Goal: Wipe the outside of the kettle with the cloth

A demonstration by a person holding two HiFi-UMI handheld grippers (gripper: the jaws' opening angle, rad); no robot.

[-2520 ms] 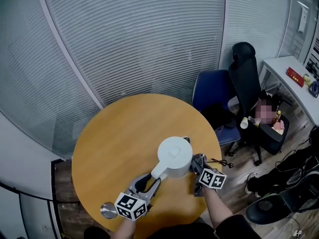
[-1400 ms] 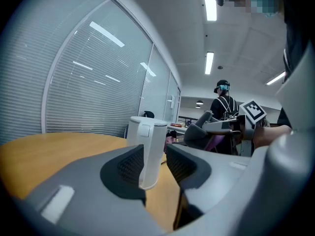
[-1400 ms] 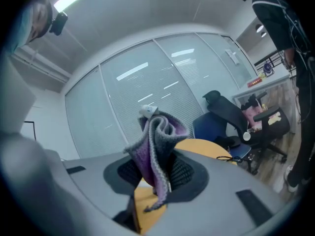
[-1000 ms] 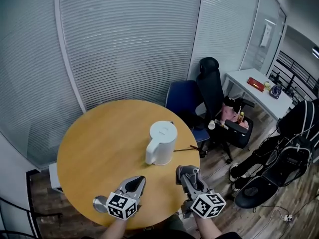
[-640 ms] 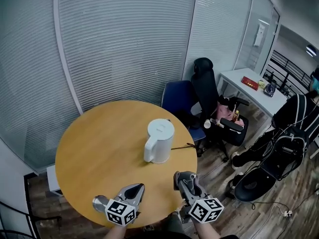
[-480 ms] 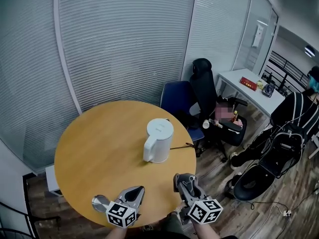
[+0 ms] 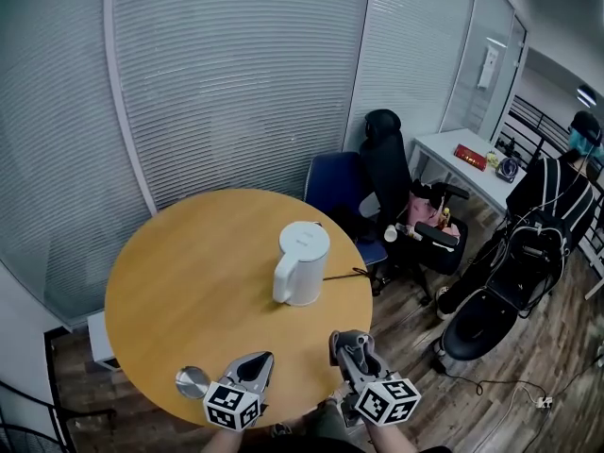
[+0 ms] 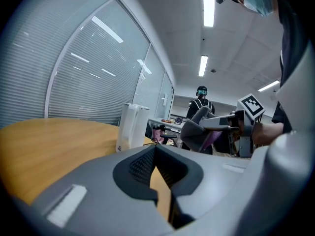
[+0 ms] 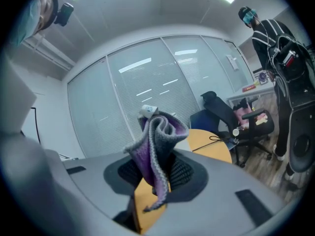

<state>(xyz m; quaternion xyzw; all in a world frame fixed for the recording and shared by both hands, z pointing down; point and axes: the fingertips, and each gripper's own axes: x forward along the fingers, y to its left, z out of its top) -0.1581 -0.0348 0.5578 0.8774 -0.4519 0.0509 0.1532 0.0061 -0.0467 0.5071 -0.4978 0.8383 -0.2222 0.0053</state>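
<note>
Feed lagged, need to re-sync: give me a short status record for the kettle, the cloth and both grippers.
kettle: white, upright on the round table, cord trailing right
cloth: purple-grey, bunched between the right gripper jaws
right gripper: shut on cloth, by the table's near edge, apart from kettle
left gripper: shut, empty, apart from kettle
wiping contact: none

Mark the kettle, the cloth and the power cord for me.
kettle (image 7: 298, 276): head view, on its white side wall.
cloth (image 9: 156, 141): right gripper view, on its bunched fold.
cord (image 7: 344, 276): head view, on the black stretch right of the kettle.
</note>
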